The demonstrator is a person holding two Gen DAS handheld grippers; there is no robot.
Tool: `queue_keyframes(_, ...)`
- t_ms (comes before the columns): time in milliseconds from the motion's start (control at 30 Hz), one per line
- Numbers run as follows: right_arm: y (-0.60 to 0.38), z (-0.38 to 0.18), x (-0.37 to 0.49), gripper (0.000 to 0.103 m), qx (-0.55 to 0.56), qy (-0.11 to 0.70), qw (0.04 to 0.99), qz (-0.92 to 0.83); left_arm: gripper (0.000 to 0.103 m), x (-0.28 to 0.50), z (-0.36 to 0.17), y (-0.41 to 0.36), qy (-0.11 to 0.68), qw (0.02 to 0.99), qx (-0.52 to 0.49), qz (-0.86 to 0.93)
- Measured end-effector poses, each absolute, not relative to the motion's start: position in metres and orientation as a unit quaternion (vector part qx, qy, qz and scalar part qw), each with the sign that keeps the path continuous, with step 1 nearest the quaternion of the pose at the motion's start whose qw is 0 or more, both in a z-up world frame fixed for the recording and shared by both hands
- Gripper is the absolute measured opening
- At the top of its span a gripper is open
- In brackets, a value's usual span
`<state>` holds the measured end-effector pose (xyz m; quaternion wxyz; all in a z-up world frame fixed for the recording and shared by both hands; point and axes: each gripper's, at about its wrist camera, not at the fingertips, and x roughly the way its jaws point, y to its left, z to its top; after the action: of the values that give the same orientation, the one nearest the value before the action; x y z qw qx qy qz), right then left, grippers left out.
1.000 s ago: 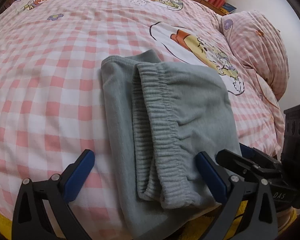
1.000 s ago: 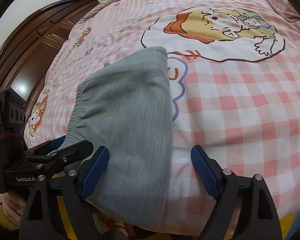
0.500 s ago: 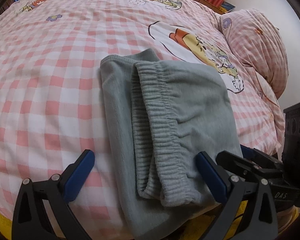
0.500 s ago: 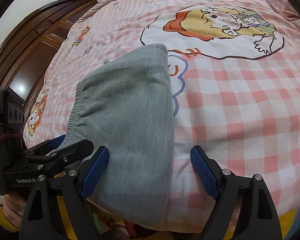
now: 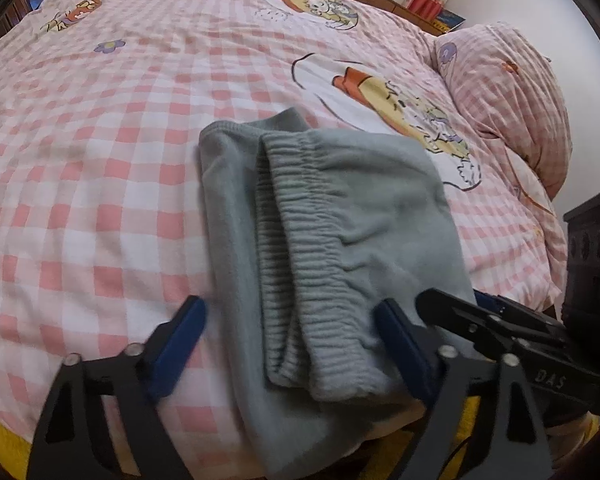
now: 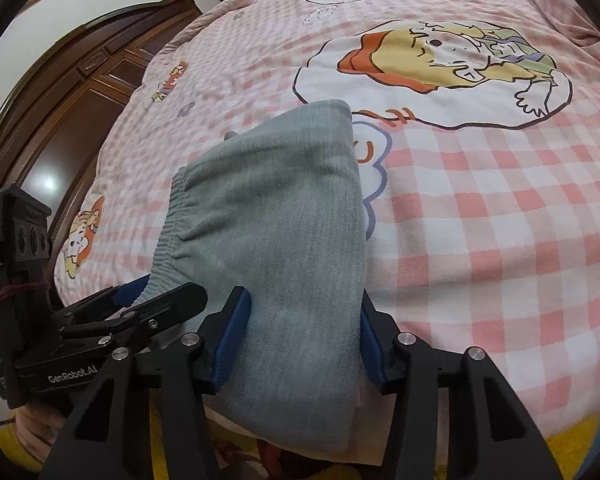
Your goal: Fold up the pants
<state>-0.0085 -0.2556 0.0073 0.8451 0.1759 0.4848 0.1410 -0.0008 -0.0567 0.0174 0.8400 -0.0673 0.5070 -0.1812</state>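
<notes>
Grey pants [image 5: 340, 220] lie folded on the pink checked bed, the ribbed elastic waistband [image 5: 300, 248] on top, the near end hanging over the bed's front edge. My left gripper [image 5: 292, 344] is open, its blue pads astride the waistband end. In the right wrist view the pants [image 6: 276, 232] lie in front of my right gripper [image 6: 300, 340]. Its jaws have narrowed and the blue pads touch both side edges of the folded cloth. The left gripper [image 6: 112, 328] shows at the lower left there.
The bed cover [image 5: 100, 140] has cartoon prints [image 6: 440, 64]. A pink checked pillow [image 5: 512, 92] lies at the right. A dark wooden headboard or cabinet [image 6: 60, 100] stands at the left. Yellow floor mat [image 6: 572, 436] shows below the bed's edge.
My right gripper's jaws have closed in from wide open onto the sides of the folded pants. The left gripper has stayed open and shifted slightly.
</notes>
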Motion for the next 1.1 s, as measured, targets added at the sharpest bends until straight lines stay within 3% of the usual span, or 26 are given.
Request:
queue_keyframes(167, -0.261, 0.003, -0.006, 0.052, 0.194, 0.483, 0.841, 0.151, 0.073, 0.0, 0.02, -0.057, 0.505, 0.84, -0.077, -0.18)
queue_keyframes(333, -0.266, -0.004, 0.001, 0.059, 0.219, 0.477, 0.835, 0.167, 0.071, 0.004, 0.021, -0.054, 0.51, 0.836, -0.095, -0.177)
queue_keyframes(433, -0.261, 0.001, 0.0, 0.047, 0.198, 0.473, 0.843, 0.162, 0.067, 0.004, 0.021, -0.057, 0.508, 0.838, -0.092, -0.179)
queue_keyframes(467, -0.258, 0.004, -0.004, 0.037, 0.192, 0.466, 0.848, 0.161, 0.063, 0.004, 0.022, -0.058, 0.508, 0.837, -0.092, -0.181)
queue_keyframes(567, -0.253, 0.014, -0.012, 0.028, 0.179, 0.451, 0.86, 0.157, 0.052, 0.0, 0.026, -0.058, 0.502, 0.84, -0.088, -0.184)
queue_keyframes(767, -0.236, 0.045, -0.03, 0.026, 0.124, 0.413, 0.889, 0.154, 0.038, -0.012, 0.044, -0.059, 0.48, 0.853, -0.078, -0.191)
queue_keyframes(1100, -0.226, 0.073, -0.034, 0.026, 0.122, 0.395, 0.895, 0.165, 0.037, -0.027, 0.08, -0.052, 0.438, 0.875, -0.063, -0.198)
